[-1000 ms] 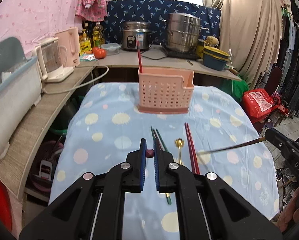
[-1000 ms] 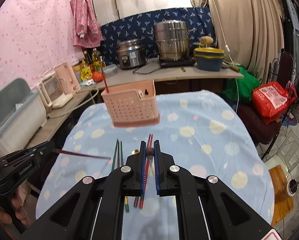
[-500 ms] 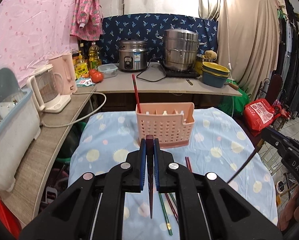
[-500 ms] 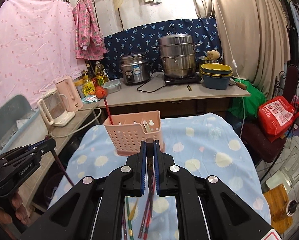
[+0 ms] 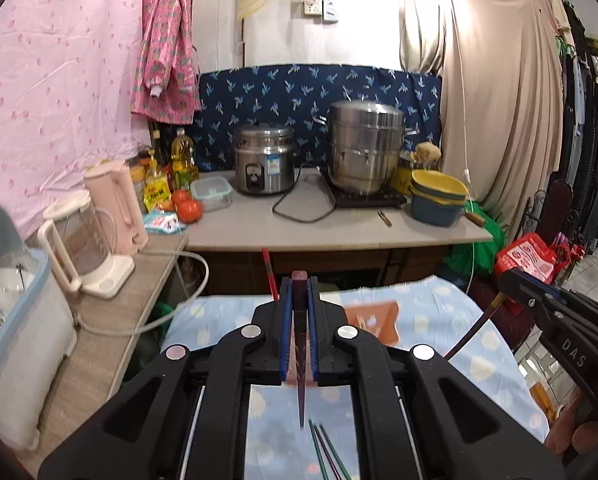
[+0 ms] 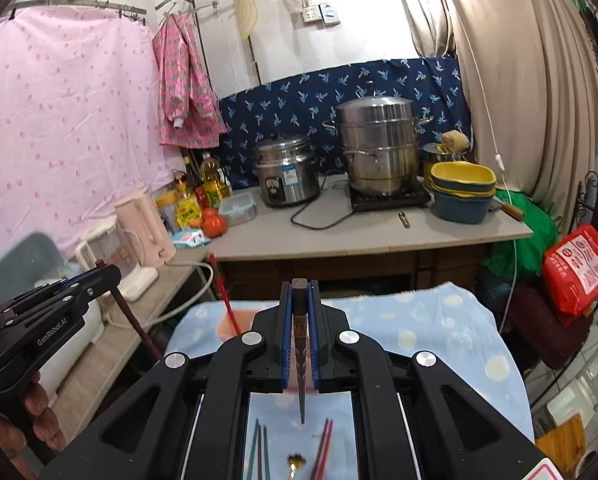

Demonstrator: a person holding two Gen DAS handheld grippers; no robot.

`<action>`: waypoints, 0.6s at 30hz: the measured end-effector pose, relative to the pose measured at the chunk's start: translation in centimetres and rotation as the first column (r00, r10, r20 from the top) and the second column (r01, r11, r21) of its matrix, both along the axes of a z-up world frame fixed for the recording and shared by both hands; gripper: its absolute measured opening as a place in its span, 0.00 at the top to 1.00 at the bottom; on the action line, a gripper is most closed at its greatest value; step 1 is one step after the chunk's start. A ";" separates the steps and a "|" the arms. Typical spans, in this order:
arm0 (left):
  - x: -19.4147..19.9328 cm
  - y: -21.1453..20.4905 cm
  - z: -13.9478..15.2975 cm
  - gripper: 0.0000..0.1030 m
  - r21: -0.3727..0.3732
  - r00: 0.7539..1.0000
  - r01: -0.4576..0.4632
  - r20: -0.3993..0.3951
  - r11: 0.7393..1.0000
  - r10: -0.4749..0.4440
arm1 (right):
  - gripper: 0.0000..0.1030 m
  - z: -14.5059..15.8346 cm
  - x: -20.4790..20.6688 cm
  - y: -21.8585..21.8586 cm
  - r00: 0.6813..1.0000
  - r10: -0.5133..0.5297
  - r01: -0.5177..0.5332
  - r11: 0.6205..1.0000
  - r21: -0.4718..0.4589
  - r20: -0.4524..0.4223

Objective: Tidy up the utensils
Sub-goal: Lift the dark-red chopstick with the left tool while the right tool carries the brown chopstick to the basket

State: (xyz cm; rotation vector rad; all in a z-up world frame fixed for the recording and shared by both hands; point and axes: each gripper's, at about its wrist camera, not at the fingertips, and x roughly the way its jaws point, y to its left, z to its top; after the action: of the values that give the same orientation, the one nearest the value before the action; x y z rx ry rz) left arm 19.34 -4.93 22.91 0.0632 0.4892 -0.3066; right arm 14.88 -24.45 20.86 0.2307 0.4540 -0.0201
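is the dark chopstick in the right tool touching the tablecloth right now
Apart. In the right wrist view the dark chopstick hangs clamped in the right tool, its tip ending in air above the tablecloth.

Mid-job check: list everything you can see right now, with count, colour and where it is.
dark chopstick: two, dark brown, one clamped in each gripper, tips hanging down
utensil basket: one, pink, on the table behind the grippers, a red chopstick standing in it
loose chopsticks: green pair and red pair, lying on the table below
spoon: one, gold, lying between the pairs
tablecloth: one, light blue with pale dots, over the table
rice cooker: one, steel, on the counter
steamer pot: one, steel, on the hob
basins: stacked, yellow and blue, counter right
kettles: two, pink and white, side shelf
tomatoes: two, red, counter left
left gripper: black, shut on a chopstick
right gripper: black, shut on a chopstick
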 end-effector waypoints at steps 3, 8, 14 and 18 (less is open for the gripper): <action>1.9 -0.2 2.2 0.93 -0.024 0.999 -0.005 0.041 1.000 0.006 | 0.93 1.5 2.5 -0.2 1.000 -0.005 0.005 1.000 0.012 0.028; 4.4 -0.3 5.1 0.93 -0.078 0.996 -0.002 0.092 0.997 0.009 | 0.93 3.3 5.9 0.2 0.998 0.002 -0.004 1.000 0.029 0.067; 7.6 -0.9 4.3 0.93 -0.079 0.995 -0.023 0.092 0.997 0.030 | 0.93 2.3 9.6 0.9 0.998 0.010 -0.013 0.998 0.060 0.064; 9.3 -1.0 2.6 0.93 -0.065 0.998 -0.030 0.053 0.997 0.033 | 0.93 2.1 11.0 0.5 0.998 0.020 -0.027 0.994 0.111 0.064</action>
State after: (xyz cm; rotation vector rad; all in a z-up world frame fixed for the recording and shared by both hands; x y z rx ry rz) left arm 28.65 -5.97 25.49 0.0012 0.4259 -0.2889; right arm 25.83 -23.93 23.00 0.3347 0.3959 0.0355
